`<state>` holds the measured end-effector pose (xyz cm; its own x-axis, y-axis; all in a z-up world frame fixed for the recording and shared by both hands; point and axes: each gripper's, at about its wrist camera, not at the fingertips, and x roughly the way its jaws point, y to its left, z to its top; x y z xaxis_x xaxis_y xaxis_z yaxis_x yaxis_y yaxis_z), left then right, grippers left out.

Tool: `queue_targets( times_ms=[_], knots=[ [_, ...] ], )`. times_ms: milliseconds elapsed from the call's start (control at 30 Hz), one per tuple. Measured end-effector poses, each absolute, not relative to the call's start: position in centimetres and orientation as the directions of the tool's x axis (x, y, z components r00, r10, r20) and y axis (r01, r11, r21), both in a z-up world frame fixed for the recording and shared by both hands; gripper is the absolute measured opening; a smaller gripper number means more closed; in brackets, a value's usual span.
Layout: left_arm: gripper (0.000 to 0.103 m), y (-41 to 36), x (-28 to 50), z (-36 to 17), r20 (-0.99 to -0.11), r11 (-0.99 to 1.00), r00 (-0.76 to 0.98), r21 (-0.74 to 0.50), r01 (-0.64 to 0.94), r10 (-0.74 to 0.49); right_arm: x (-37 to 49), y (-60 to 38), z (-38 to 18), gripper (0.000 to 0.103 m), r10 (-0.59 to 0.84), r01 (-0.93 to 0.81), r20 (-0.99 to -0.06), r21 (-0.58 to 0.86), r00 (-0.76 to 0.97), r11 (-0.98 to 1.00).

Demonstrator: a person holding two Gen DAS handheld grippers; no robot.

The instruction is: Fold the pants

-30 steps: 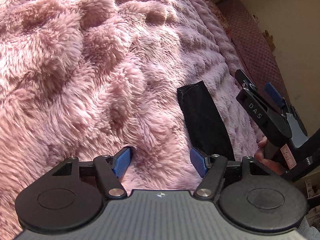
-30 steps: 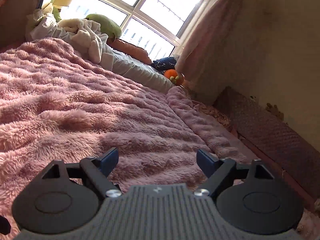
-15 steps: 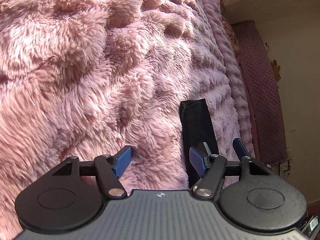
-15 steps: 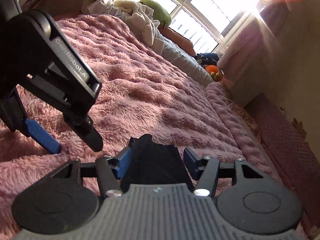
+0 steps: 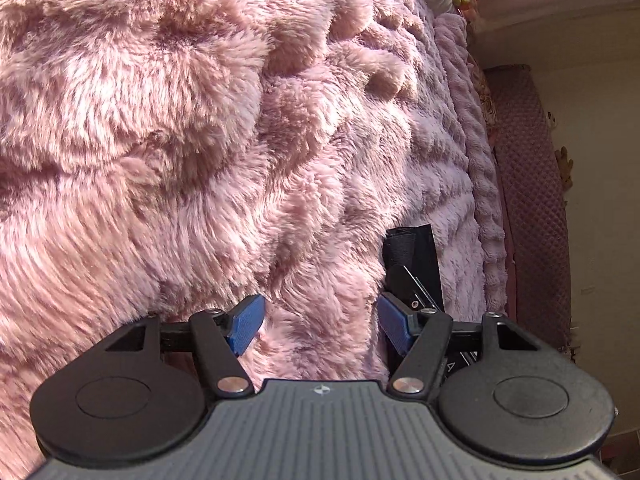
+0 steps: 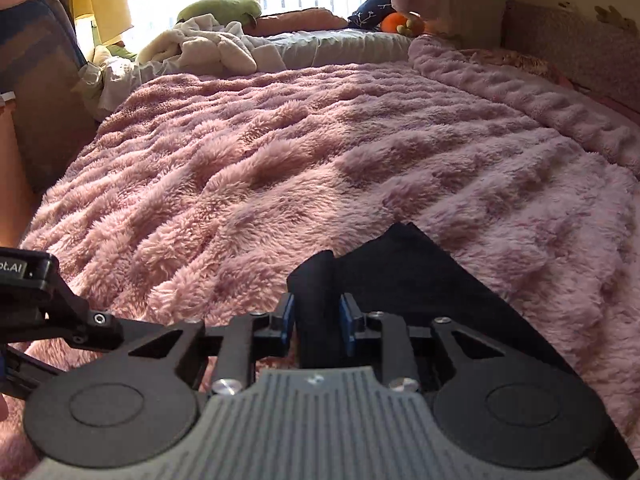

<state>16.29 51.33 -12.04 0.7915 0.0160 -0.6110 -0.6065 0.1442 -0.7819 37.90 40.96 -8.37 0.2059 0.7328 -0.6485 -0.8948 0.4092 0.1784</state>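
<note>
On blanket (image 6: 280, 168) | pants (image 6: 420, 280) lengthwise, away from right tool (image 6: 317, 320) (closing)

I am looking across a bed (image 6: 280, 168) that is lying under a shaggy pink plush blanket (image 5: 200, 160), rumpled into soft ridges. A strip of black fabric pants (image 6: 420, 276) is lying directly on the blanket near me, one edge bunched upward. At the far end, a crumpled white cloth (image 6: 208, 46) is sitting beside a green plush cushion (image 6: 220, 8), and an orange soft toy (image 6: 394, 21) is resting near the corner. A paler, ribbed pink throw (image 6: 520, 96) is running along the bed's right edge.
</note>
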Motion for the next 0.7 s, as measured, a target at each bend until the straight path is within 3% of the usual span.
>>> queue_targets(
  times_ms=[67,167,200,267,333,367,433,467,500,700],
  knots=[
    [0.075,51.0,16.4,-11.4,-0.598,0.171,0.801,-0.786,-0.593,0.03,38.7,40.5,-8.9,0.046,0.747,-0.84,-0.655,0.339,0.112,0.424],
    [0.076,50.5,16.7,-10.2,-0.583,0.236,0.811,-0.783,-0.576,0.044,39.1,38.0,-7.8,0.05,0.836,-0.77,-0.543,0.5,0.077,0.395],
    [0.076,50.3,16.8,-9.9,-0.573,0.262,0.819,-0.785,-0.562,0.041,39.2,36.8,-7.1,0.06,0.861,-0.752,-0.501,0.534,0.086,0.386],
    [0.076,49.8,16.9,-9.5,-0.554,0.286,0.832,-0.794,-0.536,0.021,39.5,33.4,-5.2,0.07,0.88,-0.715,-0.451,0.565,0.148,0.41],
    [0.076,49.4,17.3,-9.3,-0.53,0.314,0.848,-0.81,-0.495,-0.031,39.8,29.6,-3.4,0.069,0.866,-0.713,-0.445,0.529,0.228,0.459],
    [0.076,49.1,17.6,-9.1,-0.511,0.338,0.857,-0.821,-0.46,-0.075,39.7,27.7,-2.7,0.064,0.849,-0.727,-0.451,0.48,0.275,0.491],
    [0.075,48.1,18.3,-8.6,-0.46,0.385,0.874,-0.843,-0.375,-0.156,39.2,23.7,-1.6,0.041,0.8,-0.766,-0.47,0.33,0.374,0.552],
    [0.075,47.3,18.3,-8.4,-0.437,0.409,0.881,-0.848,-0.337,-0.18,38.8,22.0,-1.4,0.016,0.773,-0.776,-0.485,0.262,0.408,0.574],
    [0.075,46.6,18.6,-8.0,-0.421,0.437,0.885,-0.847,-0.304,-0.199,38.6,19.4,-1.4,0.0,0.733,-0.776,-0.517,0.188,0.443,0.602],
    [0.073,42.3,20.3,-7.5,-0.439,0.551,0.866,-0.796,-0.251,-0.241,33.5,9.5,-4.5,0.0,0.629,-0.772,-0.652,0.104,0.423,0.627]
  ],
)
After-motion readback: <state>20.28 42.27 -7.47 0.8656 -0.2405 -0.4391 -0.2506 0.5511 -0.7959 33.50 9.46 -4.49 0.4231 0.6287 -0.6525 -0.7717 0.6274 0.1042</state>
